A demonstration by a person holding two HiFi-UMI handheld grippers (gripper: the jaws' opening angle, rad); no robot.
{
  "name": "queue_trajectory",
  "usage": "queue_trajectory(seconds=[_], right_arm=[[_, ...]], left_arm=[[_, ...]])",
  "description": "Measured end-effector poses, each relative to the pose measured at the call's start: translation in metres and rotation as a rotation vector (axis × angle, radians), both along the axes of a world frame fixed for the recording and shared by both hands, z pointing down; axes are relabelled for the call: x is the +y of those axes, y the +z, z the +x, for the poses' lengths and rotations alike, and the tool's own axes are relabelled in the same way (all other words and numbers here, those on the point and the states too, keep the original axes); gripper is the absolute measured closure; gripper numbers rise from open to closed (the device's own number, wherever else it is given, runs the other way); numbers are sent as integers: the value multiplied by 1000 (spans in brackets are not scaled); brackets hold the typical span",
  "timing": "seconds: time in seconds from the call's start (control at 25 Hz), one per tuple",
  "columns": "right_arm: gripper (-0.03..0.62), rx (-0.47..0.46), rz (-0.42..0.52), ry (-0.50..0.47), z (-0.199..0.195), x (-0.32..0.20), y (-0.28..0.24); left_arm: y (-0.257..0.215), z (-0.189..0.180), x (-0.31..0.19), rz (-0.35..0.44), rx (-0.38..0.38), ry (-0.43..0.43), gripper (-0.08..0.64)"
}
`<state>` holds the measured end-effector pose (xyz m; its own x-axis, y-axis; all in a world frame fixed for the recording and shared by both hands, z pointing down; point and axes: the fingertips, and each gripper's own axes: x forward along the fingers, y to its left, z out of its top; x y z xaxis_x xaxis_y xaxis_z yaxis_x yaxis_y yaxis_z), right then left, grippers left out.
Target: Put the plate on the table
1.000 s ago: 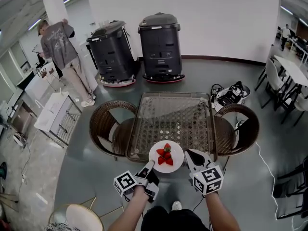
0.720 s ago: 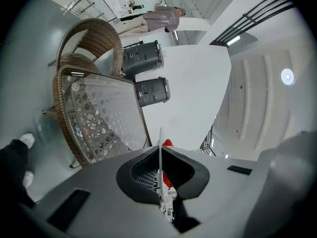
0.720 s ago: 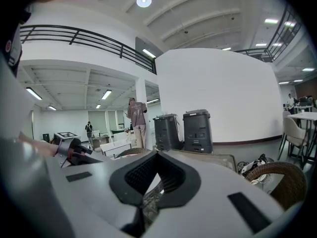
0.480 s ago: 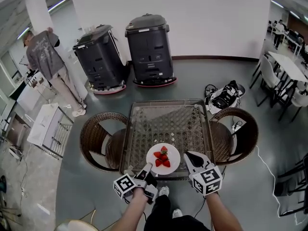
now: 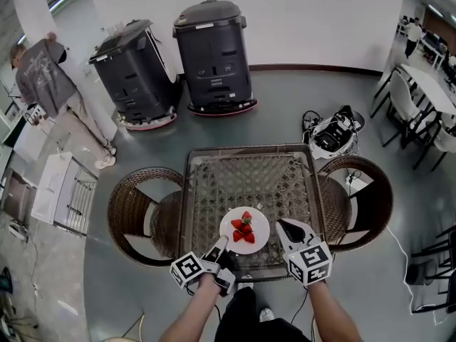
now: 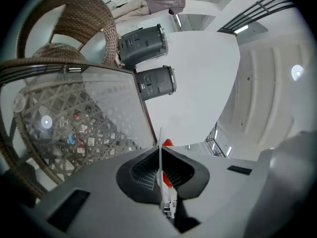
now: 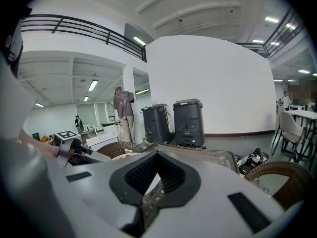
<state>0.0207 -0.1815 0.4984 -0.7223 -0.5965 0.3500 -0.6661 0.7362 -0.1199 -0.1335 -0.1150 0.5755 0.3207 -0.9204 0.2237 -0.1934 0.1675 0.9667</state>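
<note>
**Left gripper** (image 5: pixel 221 243): jaws closed on the near-left rim of the plate (image 5: pixel 258 240). In the left gripper view the rim shows as a thin white edge clamped between the 2 dark pads, with a red strawberry tip just past them. The marker cube behind the jaws carries a black-and-white square pattern.

**Right gripper** (image 5: pixel 283 224): jaws drawn together to a bare slit, with nothing clamped. The tip sits just beside the plate's right rim; contact cannot be told. A pale sliver shows in the slit in the right gripper view, and what it is cannot be made out. Its marker cube also shows black-and-white squares.

**Plate**: white and round, carrying a small pile of strawberries (image 5: pixel 243 229). It is over the near middle of the table (image 5: pixel 242 177), which has a glass top on a woven lattice frame. Whether it rests on the glass or is held just above it cannot be told.

**Arms**: 2 bare forearms come up from the bottom edge of the head view, the left (image 5: pixel 191 313) angled rightward and the right (image 5: pixel 329 318) angled leftward, converging on the plate.

**Surroundings**:
- 2 wicker chairs, 1 at the table's left (image 5: pixel 135 212) and 1 at its right (image 5: pixel 365 199).
- 2 dark wheeled machines (image 5: pixel 212 55) against the white wall.
- A person (image 5: pixel 41 77) standing at far left.
- A bundle of gear (image 5: pixel 331 134) on the floor.
</note>
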Motion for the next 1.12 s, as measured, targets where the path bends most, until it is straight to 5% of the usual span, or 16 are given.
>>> queue_trajectory(seconds=[0.48, 1.12], right_arm=[[589, 68, -95, 26, -39, -63, 53], [589, 111, -201, 119, -35, -56, 101]], left_arm=[[69, -37, -70, -63, 14, 83, 543], [140, -26, -108, -134, 2, 137, 543]])
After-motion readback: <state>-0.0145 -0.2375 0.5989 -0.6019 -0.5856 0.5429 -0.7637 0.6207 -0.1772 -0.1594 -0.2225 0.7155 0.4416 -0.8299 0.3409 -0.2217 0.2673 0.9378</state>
